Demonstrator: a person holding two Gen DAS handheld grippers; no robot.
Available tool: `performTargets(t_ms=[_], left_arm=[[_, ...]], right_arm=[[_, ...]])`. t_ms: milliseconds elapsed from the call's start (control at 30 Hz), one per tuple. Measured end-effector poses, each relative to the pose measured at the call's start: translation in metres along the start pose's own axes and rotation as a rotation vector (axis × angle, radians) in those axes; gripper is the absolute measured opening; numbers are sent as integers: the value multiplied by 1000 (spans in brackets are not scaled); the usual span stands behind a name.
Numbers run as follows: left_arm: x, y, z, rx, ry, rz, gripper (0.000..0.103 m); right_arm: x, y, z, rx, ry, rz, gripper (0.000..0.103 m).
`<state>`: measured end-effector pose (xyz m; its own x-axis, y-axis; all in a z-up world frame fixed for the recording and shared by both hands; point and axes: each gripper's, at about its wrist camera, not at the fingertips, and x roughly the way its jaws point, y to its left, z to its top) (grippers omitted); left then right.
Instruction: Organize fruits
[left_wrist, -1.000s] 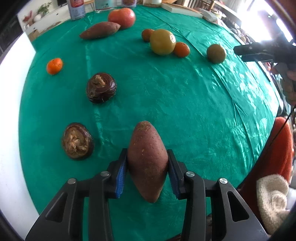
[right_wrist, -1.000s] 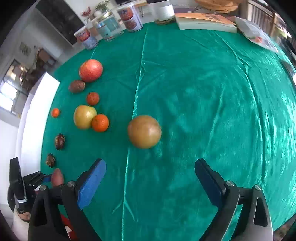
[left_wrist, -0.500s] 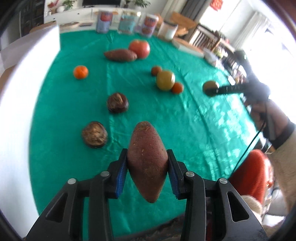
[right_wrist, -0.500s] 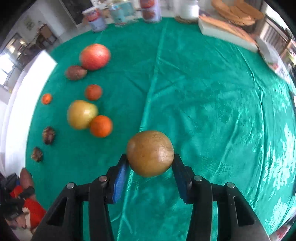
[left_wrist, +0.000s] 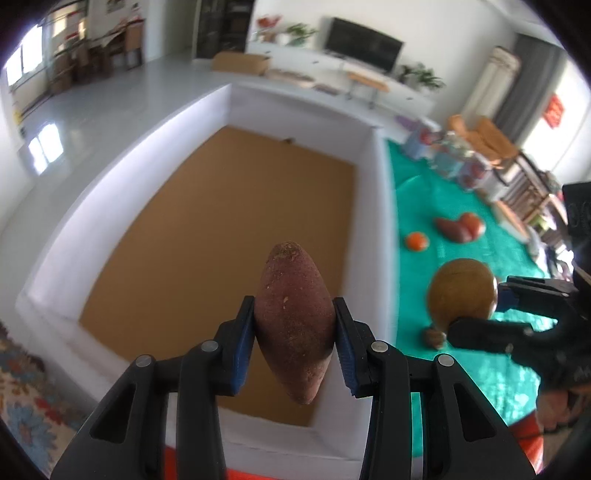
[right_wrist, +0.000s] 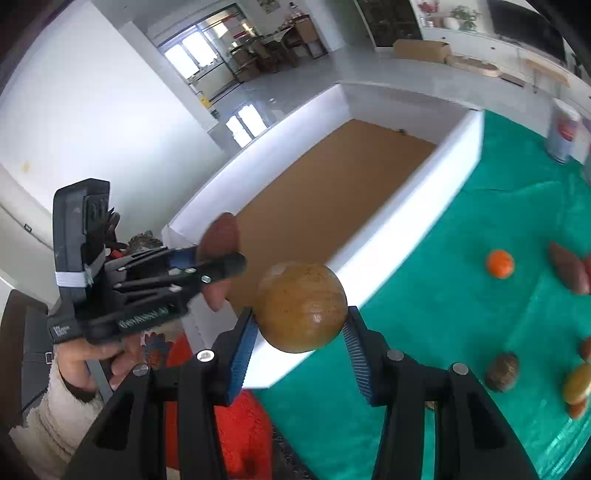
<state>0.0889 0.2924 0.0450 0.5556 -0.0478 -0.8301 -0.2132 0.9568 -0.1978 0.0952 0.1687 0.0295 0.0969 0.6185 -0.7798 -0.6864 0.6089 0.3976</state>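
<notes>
Squeezing a sweet potato (left_wrist: 294, 325), the left gripper (left_wrist: 294, 354) hung over the box (left_wrist: 373, 206); the right gripper (right_wrist: 299, 350) pinched a round fruit (right_wrist: 301, 306).

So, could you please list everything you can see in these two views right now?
Sweet potato: one, reddish brown, held above the box.
Round fruit: one, golden brown, held near the box's wall.
Box: one, white walls, brown floor, beside the cloth; nothing in it that shows.
Tablecloth: one, green, over the table.
Tangerine: one, orange, on the cloth.
Second sweet potato: one, reddish, on the cloth against a red fruit.
Dark round item: one, brown, on the cloth.
Cans: several, blurred, far edge.
Left gripper: black, blue fingers, shut on the sweet potato.
Right gripper: black, shut on the round fruit.
</notes>
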Motion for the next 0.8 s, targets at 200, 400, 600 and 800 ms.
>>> performTargets(t_ms=[200,400,600,800], left_arm=[[19,28,-16,-59,20,86,41],[15,36,-17,-112,-38,116,66],[-17,-31,-5,-70,-196,19,90],[-9,-161,-34,120,-231,-151,95]], right_arm=[[88,36,24,-24,50,-26,49],[77,36,31,-2,-32,-55,54],[-31,25,12,-75,-207,-215,81],[-132,-40,-74,-33,-353,-467,88]])
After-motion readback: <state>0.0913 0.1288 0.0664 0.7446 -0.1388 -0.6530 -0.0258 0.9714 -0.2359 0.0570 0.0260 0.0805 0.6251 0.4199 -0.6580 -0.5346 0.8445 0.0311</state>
